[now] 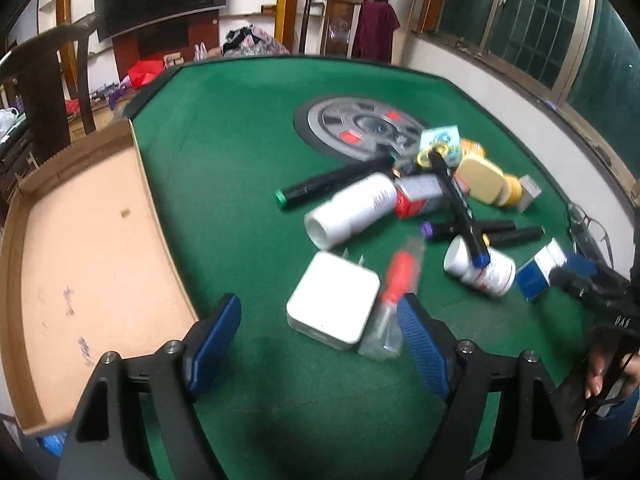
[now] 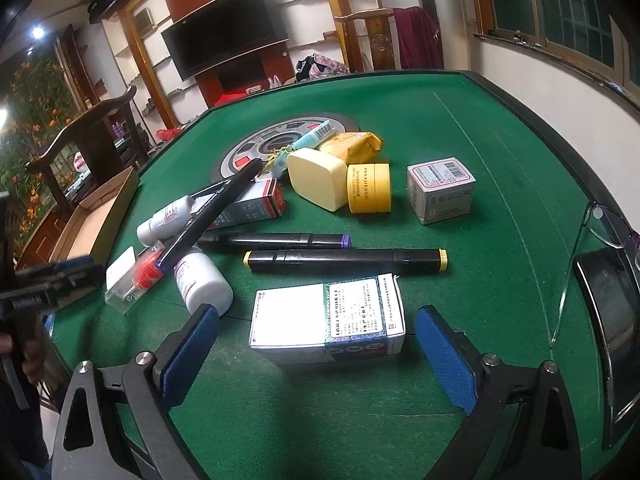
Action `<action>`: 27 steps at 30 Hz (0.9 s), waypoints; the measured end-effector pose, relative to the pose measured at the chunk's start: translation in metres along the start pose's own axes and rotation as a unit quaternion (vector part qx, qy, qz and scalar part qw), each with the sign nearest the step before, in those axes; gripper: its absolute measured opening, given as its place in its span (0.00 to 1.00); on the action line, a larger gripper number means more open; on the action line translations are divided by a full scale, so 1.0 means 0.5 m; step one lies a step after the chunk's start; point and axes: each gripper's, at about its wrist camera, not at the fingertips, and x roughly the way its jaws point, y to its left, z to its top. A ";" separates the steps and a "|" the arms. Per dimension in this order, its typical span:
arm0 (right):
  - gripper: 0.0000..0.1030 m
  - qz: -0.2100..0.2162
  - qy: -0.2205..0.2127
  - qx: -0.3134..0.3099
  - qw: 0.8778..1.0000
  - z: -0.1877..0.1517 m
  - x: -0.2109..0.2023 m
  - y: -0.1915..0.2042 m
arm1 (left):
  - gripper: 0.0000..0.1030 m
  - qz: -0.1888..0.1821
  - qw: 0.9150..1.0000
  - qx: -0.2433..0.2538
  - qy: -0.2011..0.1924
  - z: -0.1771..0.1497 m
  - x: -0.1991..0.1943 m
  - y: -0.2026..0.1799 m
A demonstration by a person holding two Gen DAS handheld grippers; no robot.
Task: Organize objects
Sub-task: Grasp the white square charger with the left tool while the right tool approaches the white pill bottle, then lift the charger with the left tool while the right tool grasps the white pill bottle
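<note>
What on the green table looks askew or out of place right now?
One black marker is propped at a slant, its blue-capped end on a white bottle and its body across the red and grey carton, while the other markers lie flat. A pair of glasses sits at the table's right edge, away from the pile.

Both grippers (image 1: 320,312) (image 2: 316,334) — black frames, blue ribbed pads, silver screws.

Indoor artificial light, moderately dim. Left wrist view shows motion blur across the table (image 1: 240,168); right wrist view is sharp. Ceiling lamps (image 2: 38,33) flare upper left. Fisheye bending and black vignetting mark all corners.
</note>
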 end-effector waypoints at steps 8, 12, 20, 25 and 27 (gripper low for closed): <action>0.98 0.002 -0.004 0.002 1.000 -0.002 -0.002 -0.002 | 0.51 0.033 0.998 0.048 0.031 0.022 0.052 -0.022; 0.98 0.006 -0.005 0.000 1.000 -0.002 -0.003 -0.001 | 0.51 0.028 0.996 0.074 0.036 0.023 0.052 -0.043; 0.98 0.011 -0.015 -0.010 1.000 -0.004 -0.010 0.006 | 0.51 0.012 0.996 0.069 0.056 0.017 0.071 -0.035; 0.98 0.026 -0.018 -0.033 0.999 -0.005 -0.015 0.022 | 0.50 0.016 0.995 0.081 0.064 0.011 0.090 -0.063; 0.97 0.042 -0.022 -0.048 0.998 -0.003 -0.023 0.036 | 0.42 0.007 0.996 0.067 0.062 0.016 0.081 -0.066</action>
